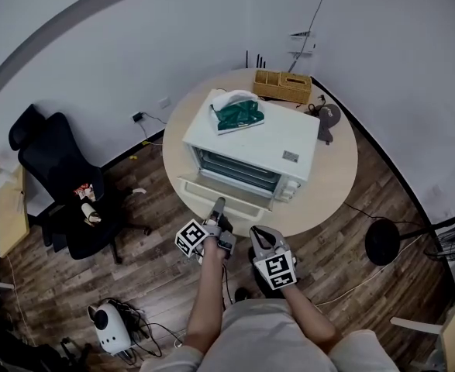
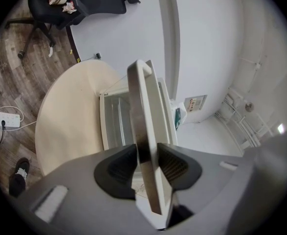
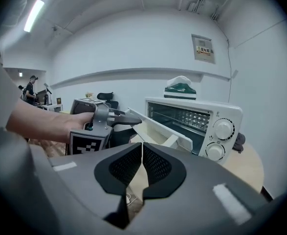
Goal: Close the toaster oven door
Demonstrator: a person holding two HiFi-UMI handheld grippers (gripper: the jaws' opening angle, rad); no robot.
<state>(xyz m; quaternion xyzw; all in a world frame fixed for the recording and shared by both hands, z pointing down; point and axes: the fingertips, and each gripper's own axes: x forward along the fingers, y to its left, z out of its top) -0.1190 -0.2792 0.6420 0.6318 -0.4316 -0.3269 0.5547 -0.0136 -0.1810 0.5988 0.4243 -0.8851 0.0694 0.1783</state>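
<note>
A white toaster oven (image 1: 250, 142) stands on a round table (image 1: 337, 165), with its drop-down door (image 1: 225, 192) open and tilted partly upward. My left gripper (image 1: 219, 205) is at the door's front edge. In the left gripper view the door and its handle (image 2: 144, 106) pass between the pads, and the gripper (image 2: 148, 163) is shut on them. My right gripper (image 1: 260, 235) hovers off the table's near edge, shut and holding nothing (image 3: 142, 153). The right gripper view shows the oven (image 3: 202, 116), the raised door (image 3: 158, 129) and the left gripper (image 3: 126, 121).
A green cloth (image 1: 239, 113) lies on top of the oven. A wicker basket (image 1: 281, 85) and a dark object (image 1: 326, 121) sit at the table's far side. A black office chair (image 1: 64, 192) stands left, a round black base (image 1: 384, 241) right, and a power strip (image 2: 8, 119) on the floor.
</note>
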